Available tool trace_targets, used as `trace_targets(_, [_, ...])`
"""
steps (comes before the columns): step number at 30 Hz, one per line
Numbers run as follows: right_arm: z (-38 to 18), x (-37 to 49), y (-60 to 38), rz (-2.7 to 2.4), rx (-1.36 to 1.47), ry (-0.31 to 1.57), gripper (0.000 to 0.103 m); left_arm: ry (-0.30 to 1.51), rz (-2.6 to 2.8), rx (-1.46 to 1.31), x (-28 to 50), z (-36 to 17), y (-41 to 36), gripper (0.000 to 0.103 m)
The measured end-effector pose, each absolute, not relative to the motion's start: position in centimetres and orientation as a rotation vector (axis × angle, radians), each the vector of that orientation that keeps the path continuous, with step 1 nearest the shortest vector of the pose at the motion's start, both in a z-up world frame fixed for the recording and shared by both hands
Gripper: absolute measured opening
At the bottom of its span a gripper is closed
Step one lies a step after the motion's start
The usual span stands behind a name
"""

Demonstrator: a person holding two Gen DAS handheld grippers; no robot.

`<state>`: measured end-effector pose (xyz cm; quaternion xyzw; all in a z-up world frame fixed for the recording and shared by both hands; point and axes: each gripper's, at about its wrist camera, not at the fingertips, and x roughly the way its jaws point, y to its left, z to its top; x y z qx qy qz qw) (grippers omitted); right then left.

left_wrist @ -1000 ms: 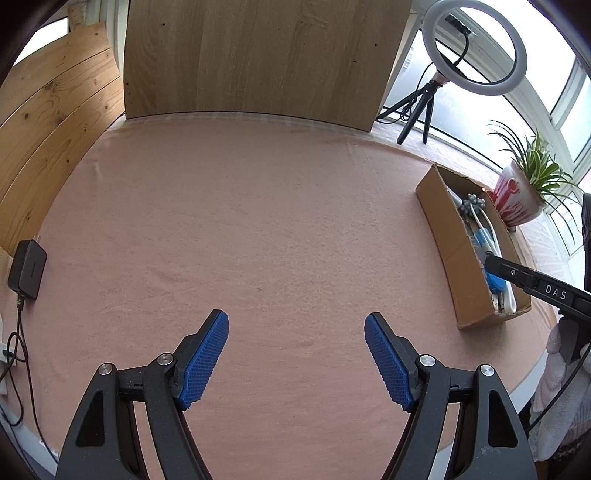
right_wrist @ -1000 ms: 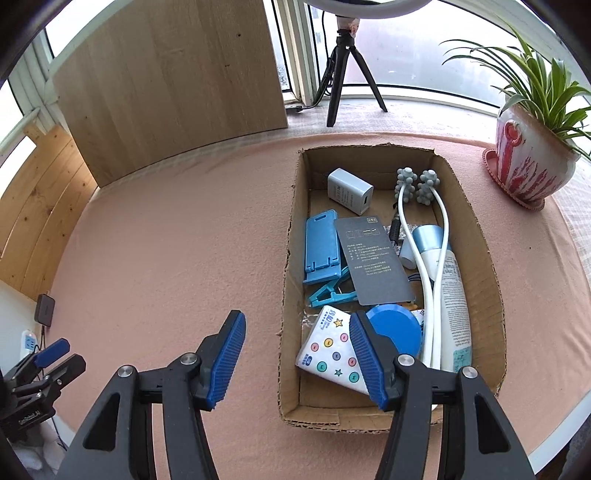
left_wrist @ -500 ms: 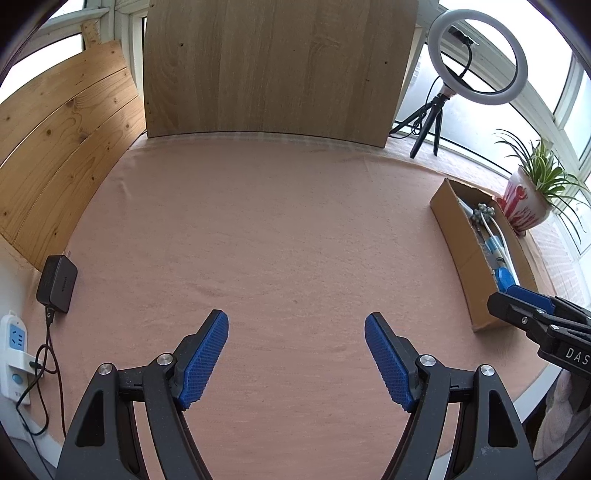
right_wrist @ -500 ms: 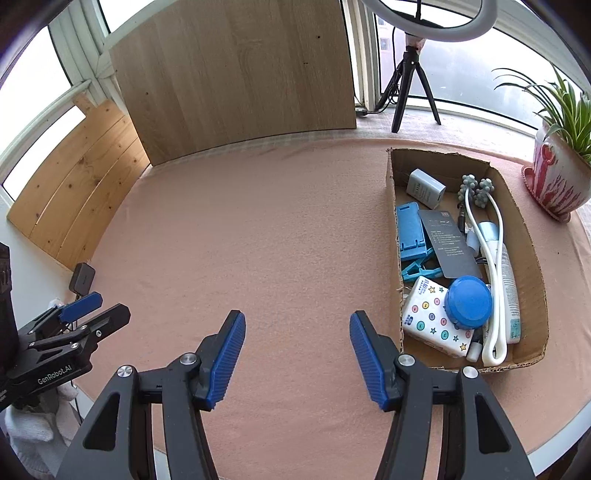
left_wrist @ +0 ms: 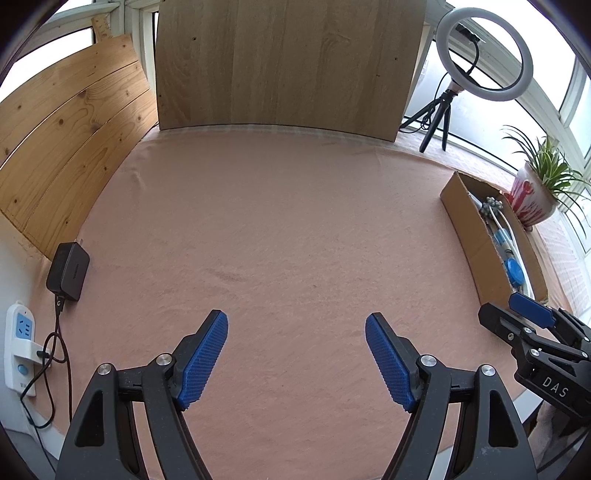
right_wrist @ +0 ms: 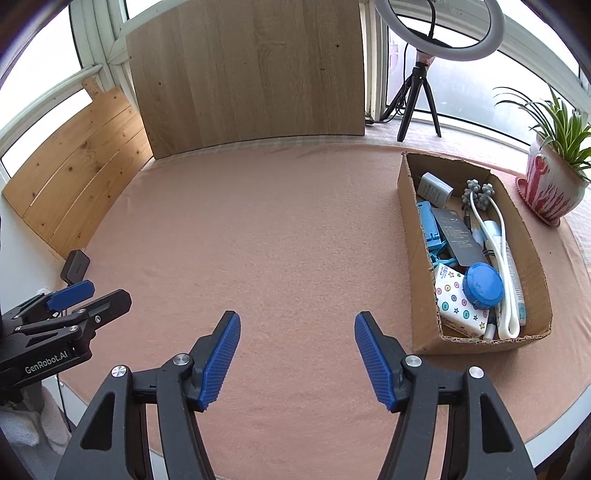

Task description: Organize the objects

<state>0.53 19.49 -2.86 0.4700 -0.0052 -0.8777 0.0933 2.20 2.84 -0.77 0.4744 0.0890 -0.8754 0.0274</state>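
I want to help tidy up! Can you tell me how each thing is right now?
left gripper: open, holding nothing
right gripper: open, jaws just widened, nothing between them
cardboard box: open-topped, full of items
blue round lid: lying on top inside the box
ring light: upright on its tripod

Bare cloth (right_wrist: 280,229) left of box (right_wrist: 413,258)

a ring light (right_wrist: 439,29) on a tripod and a potted plant (right_wrist: 550,184) stand far ahead; a black charger (left_wrist: 68,271) lies left.

cloth (right_wrist: 295,229): pink, matt, napped | box (right_wrist: 410,236): corrugated cardboard | panel (right_wrist: 251,70): wood-grain
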Motion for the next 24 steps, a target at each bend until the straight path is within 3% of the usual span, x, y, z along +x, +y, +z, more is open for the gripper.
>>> trace_targets(7, [-3.3, 0.5, 19.4, -2.637, 1.401, -0.036, 0.064, 0.268, -2.707, 1.473, 2.2, -0.8, 2.6, 0.080])
trace_targets(12, [-3.3, 0.4, 19.2, -2.658, 1.400, -0.032, 0.072, 0.260, -2.703, 1.475, 2.2, -0.8, 2.5, 0.080])
trace_targets(24, [-2.9, 0.1, 18.2, -2.651, 1.380, -0.028, 0.073, 0.265, -2.704, 1.466, 2.0, -0.5, 2.4, 0.080])
